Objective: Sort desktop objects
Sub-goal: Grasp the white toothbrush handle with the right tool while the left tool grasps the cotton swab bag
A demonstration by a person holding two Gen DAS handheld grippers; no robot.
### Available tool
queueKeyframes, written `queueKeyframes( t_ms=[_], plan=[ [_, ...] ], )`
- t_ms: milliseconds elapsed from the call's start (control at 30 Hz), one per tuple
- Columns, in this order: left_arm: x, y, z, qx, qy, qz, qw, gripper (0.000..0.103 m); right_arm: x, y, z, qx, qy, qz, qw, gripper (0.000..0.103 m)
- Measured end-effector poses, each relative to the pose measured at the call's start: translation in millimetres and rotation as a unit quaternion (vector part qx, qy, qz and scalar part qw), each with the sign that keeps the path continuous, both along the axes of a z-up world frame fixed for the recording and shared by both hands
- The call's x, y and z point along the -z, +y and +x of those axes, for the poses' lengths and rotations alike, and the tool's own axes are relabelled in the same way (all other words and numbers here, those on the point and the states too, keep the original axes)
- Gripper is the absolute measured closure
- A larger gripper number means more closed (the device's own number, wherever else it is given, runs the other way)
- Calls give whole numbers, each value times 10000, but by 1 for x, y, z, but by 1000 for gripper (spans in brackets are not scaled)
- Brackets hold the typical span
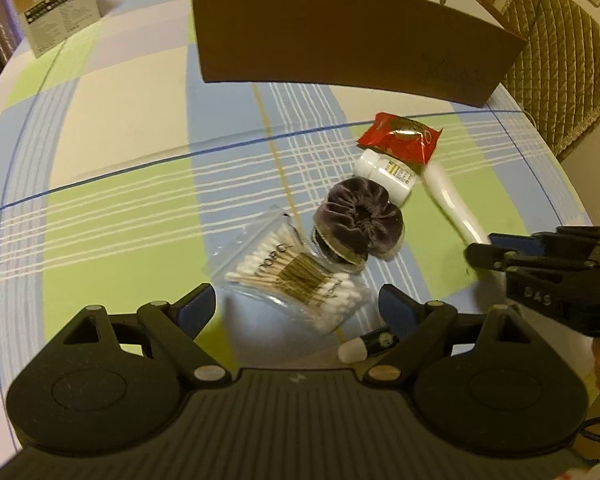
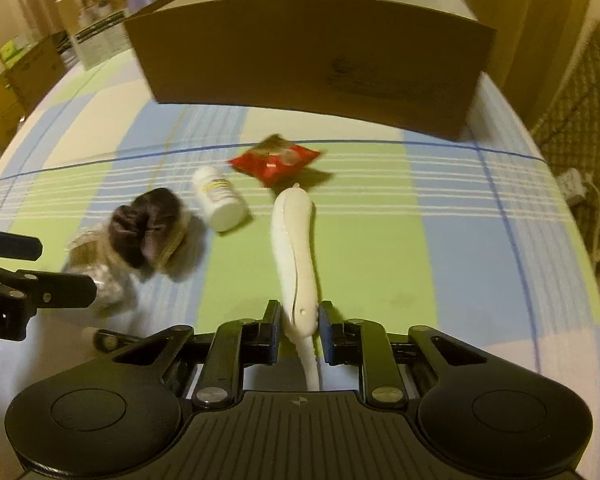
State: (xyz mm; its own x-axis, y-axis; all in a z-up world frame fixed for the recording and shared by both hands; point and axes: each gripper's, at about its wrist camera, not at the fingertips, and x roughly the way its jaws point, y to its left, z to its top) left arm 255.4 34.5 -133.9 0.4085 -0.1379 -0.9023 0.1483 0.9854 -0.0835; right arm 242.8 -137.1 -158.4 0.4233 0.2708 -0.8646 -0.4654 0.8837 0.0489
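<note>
Right gripper (image 2: 299, 322) clamps the white handle (image 2: 294, 248) at lower centre of its view, the handle's far tip near the red snack packet (image 2: 276, 162). Left gripper (image 1: 296, 306) gapes wide over the cotton swab bag (image 1: 296, 280), low centre, purple scrunchie (image 1: 360, 220) just above. Cardboard box (image 1: 340, 48) fills the top.

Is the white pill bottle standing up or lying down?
Lying down. The pill bottle rests on its side on the tablecloth, its round end facing the right wrist camera.
</note>
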Motion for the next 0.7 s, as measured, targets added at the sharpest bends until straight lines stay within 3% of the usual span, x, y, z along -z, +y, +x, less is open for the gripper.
queueKeyframes(
  t_ms=[267, 500, 700],
  plan=[
    [18, -2, 13, 38, 8, 209, 9998, 18, -5, -31, 5, 424, 55, -23, 9991, 86],
    [21, 30, 19, -144, -24, 280, 9995, 34, -7, -41, 5, 590, 78, -43, 9982, 86],
    [14, 42, 28, -154, -151, 213, 9995, 34, -5, -39, 6, 554, 27, -62, 9984, 85]
  ],
)
